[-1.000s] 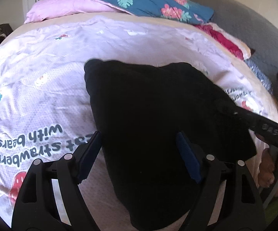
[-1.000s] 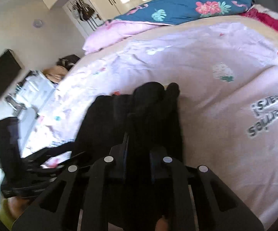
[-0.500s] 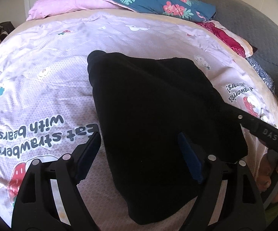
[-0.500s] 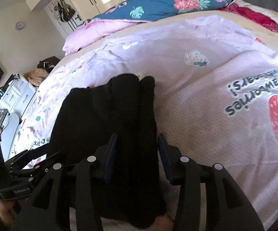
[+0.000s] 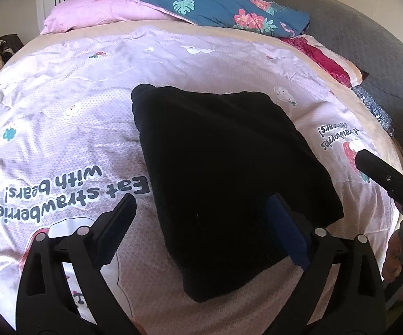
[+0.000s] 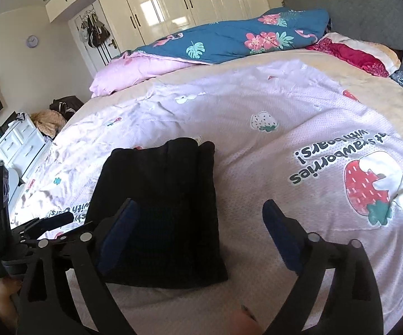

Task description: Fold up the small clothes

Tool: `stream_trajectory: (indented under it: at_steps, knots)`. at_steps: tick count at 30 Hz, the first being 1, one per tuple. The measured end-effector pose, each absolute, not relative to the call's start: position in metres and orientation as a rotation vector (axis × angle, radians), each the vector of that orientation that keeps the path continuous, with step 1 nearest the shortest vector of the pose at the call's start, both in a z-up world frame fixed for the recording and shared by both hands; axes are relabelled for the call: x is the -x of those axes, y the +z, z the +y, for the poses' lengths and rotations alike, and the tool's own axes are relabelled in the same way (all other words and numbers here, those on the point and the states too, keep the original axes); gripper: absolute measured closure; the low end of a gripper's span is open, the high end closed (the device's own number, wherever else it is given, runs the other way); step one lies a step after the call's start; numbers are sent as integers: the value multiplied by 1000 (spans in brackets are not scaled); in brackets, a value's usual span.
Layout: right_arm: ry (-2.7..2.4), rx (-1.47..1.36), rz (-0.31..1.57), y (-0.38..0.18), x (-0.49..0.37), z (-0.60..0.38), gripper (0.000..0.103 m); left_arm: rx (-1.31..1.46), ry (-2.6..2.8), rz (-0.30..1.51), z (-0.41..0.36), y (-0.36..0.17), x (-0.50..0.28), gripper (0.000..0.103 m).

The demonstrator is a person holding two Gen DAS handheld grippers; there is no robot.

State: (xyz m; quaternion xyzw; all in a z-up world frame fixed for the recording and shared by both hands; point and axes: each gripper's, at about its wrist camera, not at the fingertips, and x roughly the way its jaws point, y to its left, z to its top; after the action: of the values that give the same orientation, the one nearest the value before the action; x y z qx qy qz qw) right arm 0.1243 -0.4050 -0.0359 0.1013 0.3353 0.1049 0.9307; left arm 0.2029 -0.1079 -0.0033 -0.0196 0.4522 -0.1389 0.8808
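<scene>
A black garment (image 5: 223,173) lies folded into a compact rectangle on the pink strawberry-print bedspread (image 5: 62,128). It also shows in the right wrist view (image 6: 162,209). My left gripper (image 5: 201,223) is open and empty, hovering over the garment's near edge. My right gripper (image 6: 201,231) is open and empty, its left finger (image 6: 117,237) over the garment's near right part and its right finger over bare bedspread (image 6: 299,128). The right gripper's body shows at the right in the left wrist view (image 5: 388,178). The left gripper's body shows at the lower left in the right wrist view (image 6: 34,231).
A blue floral duvet (image 6: 234,39) and pink pillow (image 6: 134,72) lie at the far side of the bed. A red pillow (image 6: 352,55) rests by the grey headboard (image 6: 354,8). White drawers (image 6: 20,142) and a wardrobe (image 6: 179,5) stand beyond.
My right gripper has opened and let go of the black garment, then drawn back. The garment now lies flat and folded. My left gripper stayed open and pulled back slightly.
</scene>
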Motion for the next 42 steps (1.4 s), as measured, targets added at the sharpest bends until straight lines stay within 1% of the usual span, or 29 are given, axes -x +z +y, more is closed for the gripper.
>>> stream_trajectory:
  at_steps: [6,7,8,9,10,12,14,15,16,17,18,20,21,23,26,29,32,34,36,38,39,40,42]
  knots:
    - [191,-195,683,-29,-143,-400,10,23,-276,975,-106,-11,-203,13]
    - [206,-193,690,-26,-153,-396,12,18,-275,988,-106,-15,-204,13]
    - [222,-183,703,-25,-164,-391,21,13,-272,1002,-107,-21,-206,13]
    - [249,-169,722,-24,-179,-382,28,13,-272,1012,-108,-25,-206,13]
    - [261,-159,737,-25,-190,-376,29,19,-275,1022,-108,-29,-207,13]
    - [253,-127,769,-32,-214,-364,35,35,-277,1031,-107,-34,-208,10]
    - [212,-74,818,-46,-244,-353,38,47,-285,1036,-107,-37,-207,10]
    - [203,-66,837,-52,-251,-351,41,48,-289,1035,-107,-37,-207,10]
    - [203,-68,871,-59,-263,-350,45,45,-290,1033,-107,-37,-206,10]
    - [196,-73,901,-66,-271,-349,59,41,-295,1032,-108,-37,-205,10]
    - [193,-73,914,-71,-277,-348,75,38,-302,1031,-109,-37,-205,10]
    - [217,-81,911,-72,-279,-346,95,33,-310,1028,-111,-37,-204,10]
    - [224,-76,899,-70,-277,-345,96,33,-319,1026,-112,-37,-204,10]
    - [249,-54,833,-55,-265,-344,97,38,-331,1020,-115,-37,-203,10]
    - [217,-44,784,-47,-260,-355,97,43,-346,1022,-120,-38,-204,10]
    - [168,-10,834,-62,-266,-361,97,51,-360,1028,-125,-39,-202,10]
    - [142,16,867,-79,-267,-360,95,47,-363,1031,-127,-38,-199,10]
    - [121,22,860,-79,-264,-359,88,43,-361,1028,-128,-36,-197,10]
    - [105,3,852,-73,-260,-363,69,44,-362,1020,-126,-31,-193,10]
    - [104,-31,828,-63,-250,-371,66,47,-361,1013,-125,-26,-190,10]
    - [102,-44,812,-57,-243,-375,57,49,-359,1007,-124,-23,-187,10]
    - [99,-62,786,-48,-234,-380,51,53,-357,999,-122,-20,-184,9]
    - [103,-84,749,-38,-221,-386,30,58,-350,987,-120,-14,-180,9]
